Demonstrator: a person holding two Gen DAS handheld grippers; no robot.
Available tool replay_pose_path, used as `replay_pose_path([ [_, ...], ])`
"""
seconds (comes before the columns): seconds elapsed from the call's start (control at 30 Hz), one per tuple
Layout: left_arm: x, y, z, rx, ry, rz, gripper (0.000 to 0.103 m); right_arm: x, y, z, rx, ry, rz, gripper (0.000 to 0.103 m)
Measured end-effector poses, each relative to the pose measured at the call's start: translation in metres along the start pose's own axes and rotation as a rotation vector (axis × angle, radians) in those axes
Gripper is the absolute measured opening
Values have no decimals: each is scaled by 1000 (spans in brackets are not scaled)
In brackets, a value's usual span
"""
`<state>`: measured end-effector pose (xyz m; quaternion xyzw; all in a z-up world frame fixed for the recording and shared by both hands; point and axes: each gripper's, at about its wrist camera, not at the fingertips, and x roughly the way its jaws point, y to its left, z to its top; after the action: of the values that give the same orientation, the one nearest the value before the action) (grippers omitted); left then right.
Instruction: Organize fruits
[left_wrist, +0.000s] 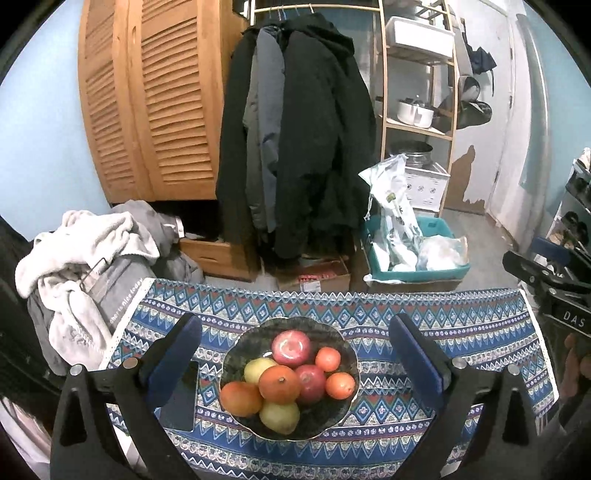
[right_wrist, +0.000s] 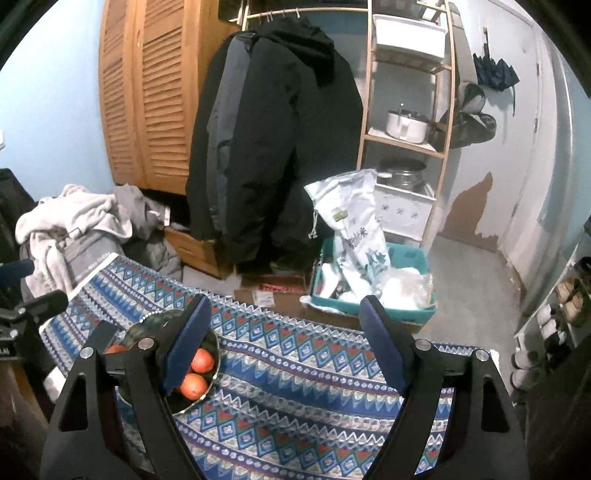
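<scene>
- The left gripper (left_wrist: 295, 347) holds its two black fingers spread wide, the flat blue pads (left_wrist: 177, 354) facing each other with nothing between them but air; it hovers above the table, framing the bowl.
- Between those fingers, lower down, sits the dark round glossy bowl with a scalloped rim (left_wrist: 236, 347), resting on the cloth.
- In the bowl lies a heap of smooth round fruit: a red apple (left_wrist: 291, 348) at the back, a second red apple (left_wrist: 311, 382) near the middle, a large orange with a small stem scar (left_wrist: 279, 383) on top, small oranges (left_wrist: 328, 359) at the right, a bigger orange (left_wrist: 241, 398) at the left, and two yellow-green pear-like fruits (left_wrist: 280, 417).
- A flat dark phone-like slab (left_wrist: 181, 398) lies on the cloth just left of the bowl.
- The right gripper (right_wrist: 286, 339) likewise has its blue-padded fingers (right_wrist: 384, 347) wide apart, holding nothing, over bare cloth to the right of the bowl.
- In the right wrist view the bowl's edge (right_wrist: 216, 354) shows behind the left finger, with two oranges (right_wrist: 194, 386) visible.
- The woven tablecloth with blue, white and red zigzag bands (right_wrist: 295, 387) covers the table.
- Beyond hang dark puffy coats (left_wrist: 295, 129), beside a slatted wooden wardrobe (left_wrist: 155, 92).
</scene>
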<state>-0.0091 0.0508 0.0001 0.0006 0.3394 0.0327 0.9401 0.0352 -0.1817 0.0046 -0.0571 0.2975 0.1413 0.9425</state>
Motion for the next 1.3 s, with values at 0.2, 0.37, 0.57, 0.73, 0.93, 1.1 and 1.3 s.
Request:
replay_pose_path([
  [0.2, -3, -8, 1, 20, -9, 4, 102, -4, -5, -1, 5, -7, -5, 81],
  [0.37, -6, -10, 3, 21, -18, 7, 102, -5, -6, -1, 5, -9, -6, 81],
  [0.57, -7, -11, 4, 18, -15, 11, 102, -6, -7, -1, 6, -7, -4, 81],
  [0.73, -7, -11, 4, 20, -14, 10, 102, -7, -8, -2, 6, -9, -7, 81],
  [0.93, -7, -10, 4, 17, -12, 11, 102, -7, -8, -2, 5, -9, -7, 81],
  [1.1, -7, -11, 4, 16, -10, 11, 102, -7, -8, -2, 6, -7, -6, 81],
  [1.3, -6, -11, 4, 14, -10, 10, 102, -8, -8, -2, 4, -10, -8, 81],
])
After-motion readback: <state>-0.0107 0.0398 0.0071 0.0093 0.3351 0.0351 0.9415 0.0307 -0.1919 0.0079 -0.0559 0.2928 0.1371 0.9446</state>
